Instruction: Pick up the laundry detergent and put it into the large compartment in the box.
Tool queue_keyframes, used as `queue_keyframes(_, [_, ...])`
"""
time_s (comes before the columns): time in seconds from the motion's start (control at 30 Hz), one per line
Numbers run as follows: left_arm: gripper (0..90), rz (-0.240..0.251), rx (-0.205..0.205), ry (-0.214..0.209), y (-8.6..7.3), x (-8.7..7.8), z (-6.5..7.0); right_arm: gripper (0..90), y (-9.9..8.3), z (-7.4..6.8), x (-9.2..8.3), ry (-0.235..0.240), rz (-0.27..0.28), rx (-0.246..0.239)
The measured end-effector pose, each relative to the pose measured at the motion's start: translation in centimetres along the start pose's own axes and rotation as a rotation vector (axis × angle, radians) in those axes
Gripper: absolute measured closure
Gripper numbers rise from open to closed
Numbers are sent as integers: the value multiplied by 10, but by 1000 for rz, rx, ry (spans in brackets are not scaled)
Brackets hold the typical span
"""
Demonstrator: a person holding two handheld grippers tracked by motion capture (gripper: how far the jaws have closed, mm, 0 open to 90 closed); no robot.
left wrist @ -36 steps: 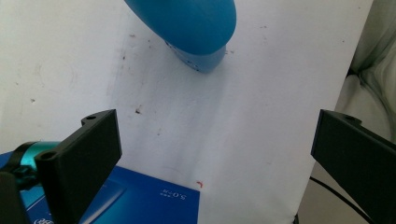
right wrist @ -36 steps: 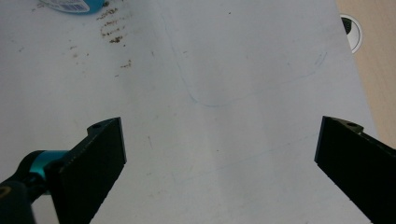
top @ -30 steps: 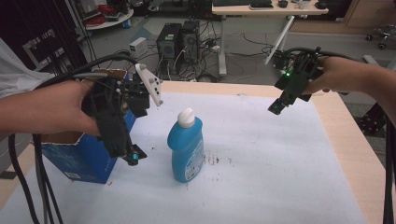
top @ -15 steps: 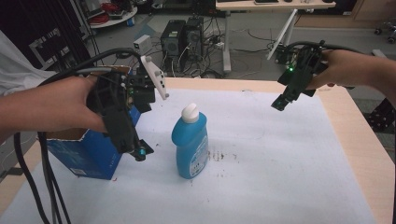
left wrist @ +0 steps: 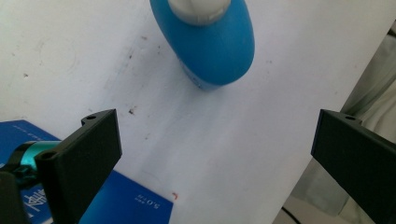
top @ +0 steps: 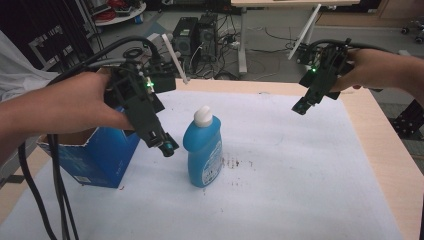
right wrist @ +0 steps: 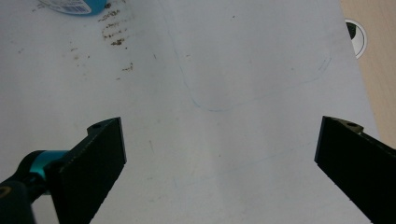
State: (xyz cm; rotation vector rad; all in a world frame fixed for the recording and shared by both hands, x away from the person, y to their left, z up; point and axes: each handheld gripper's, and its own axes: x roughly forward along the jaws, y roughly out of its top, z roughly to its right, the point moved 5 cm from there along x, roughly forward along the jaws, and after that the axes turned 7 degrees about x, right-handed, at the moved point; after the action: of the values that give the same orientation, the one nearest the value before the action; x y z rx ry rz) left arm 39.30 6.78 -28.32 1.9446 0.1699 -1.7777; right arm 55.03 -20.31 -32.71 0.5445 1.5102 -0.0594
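The blue bottle [top: 202, 152] stands upright on the white sheet (brown specks beside it), just right of the blue box [top: 92, 155]. The left gripper [top: 167, 146], jaws wide and empty, hovers beside it; a careless sideways approach could topple it. The right gripper [top: 299, 107], apparently wide and empty too, hangs well away.

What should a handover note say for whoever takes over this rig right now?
Left claw: open, empty, raised just left of the blue bottle, above the blue box.
Right claw: open, empty, raised over the far right of the white sheet.
The bottle stands upright mid-sheet, white cap on; the box sits at the left edge, open at the top.
Done: nothing gripped so far.
Left: probably close the left claw on the bottle; where it goes I cannot tell.
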Motion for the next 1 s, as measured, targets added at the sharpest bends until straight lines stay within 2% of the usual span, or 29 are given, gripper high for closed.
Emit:
queue_keyframes(0.13, [17,9,-76,-4,7,6,1,11,0,0,0,-1,-1,-4])
queue_keyframes(0.37, [17,21,-206,26,19,11,-2,11,1,1,0,-2,2,-8])
queue_keyframes(0.53, [17,22,-279,53,26,17,-5,11,2,1,2,-1,3,-11])
queue_keyframes(0.73, [17,4,-321,80,38,28,-4,11,3,0,2,1,4,-8])
queue_keyframes(1.0, [17,18,-358,87,48,34,-3,11,4,1,5,7,9,-16])
